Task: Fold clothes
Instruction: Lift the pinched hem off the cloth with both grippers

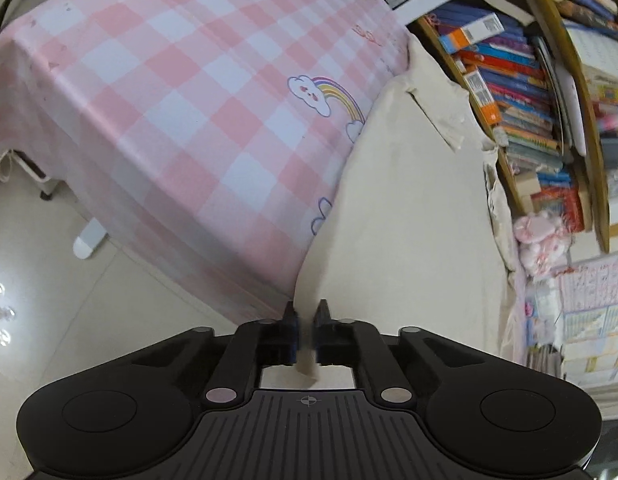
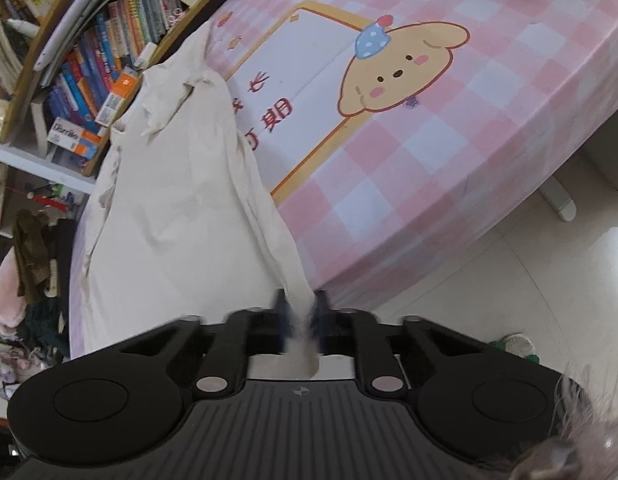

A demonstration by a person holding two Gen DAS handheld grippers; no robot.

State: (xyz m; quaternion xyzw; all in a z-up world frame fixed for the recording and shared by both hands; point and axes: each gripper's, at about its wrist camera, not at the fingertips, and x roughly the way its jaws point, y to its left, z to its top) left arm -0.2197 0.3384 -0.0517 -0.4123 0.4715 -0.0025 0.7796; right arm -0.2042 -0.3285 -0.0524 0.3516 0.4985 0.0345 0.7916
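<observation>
The left tool (image 1: 305, 322) pinches an edge of the cream cloth (image 1: 409, 200) between its two black fingers, and the right tool (image 2: 300, 316) pinches another edge of the same cloth (image 2: 173, 200). The cloth is soft and wrinkled, and it stretches from both tools across the table (image 1: 169, 100), which has a pink and white checked cover. Beside the table, a wooden bookshelf (image 2: 33, 64) is packed with colorful books. The fingertips look blurry, and the cloth's far end is hard to make out.
</observation>
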